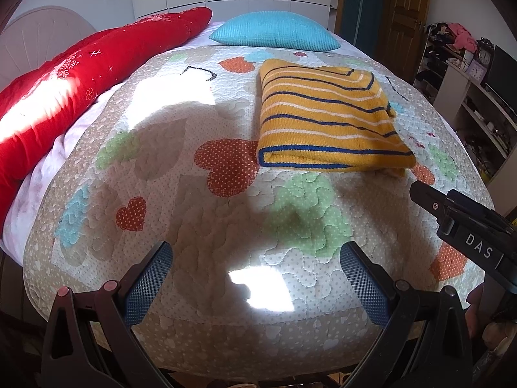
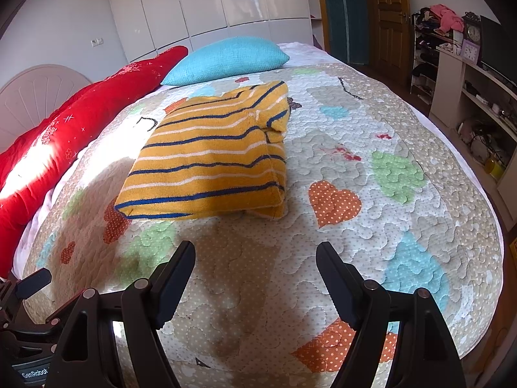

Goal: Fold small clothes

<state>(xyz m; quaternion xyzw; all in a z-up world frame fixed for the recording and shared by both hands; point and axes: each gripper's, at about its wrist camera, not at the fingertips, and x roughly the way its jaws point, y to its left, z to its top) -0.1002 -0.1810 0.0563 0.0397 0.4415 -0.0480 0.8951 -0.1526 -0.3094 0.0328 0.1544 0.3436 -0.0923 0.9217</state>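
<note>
A small yellow garment with blue and white stripes (image 1: 326, 119) lies folded into a thick rectangle on the quilted bedspread (image 1: 200, 226); it also shows in the right wrist view (image 2: 210, 158). My left gripper (image 1: 255, 268) is open and empty, held above the quilt well in front of the garment. My right gripper (image 2: 255, 265) is open and empty, also short of the garment's near edge. The right gripper's body (image 1: 465, 226) shows at the right of the left wrist view.
A red blanket (image 1: 64, 87) lies along the left side of the bed. A turquoise pillow (image 1: 274, 32) sits at the far end. Shelves with clutter (image 1: 468, 97) stand to the right, white wardrobes and a wooden door behind.
</note>
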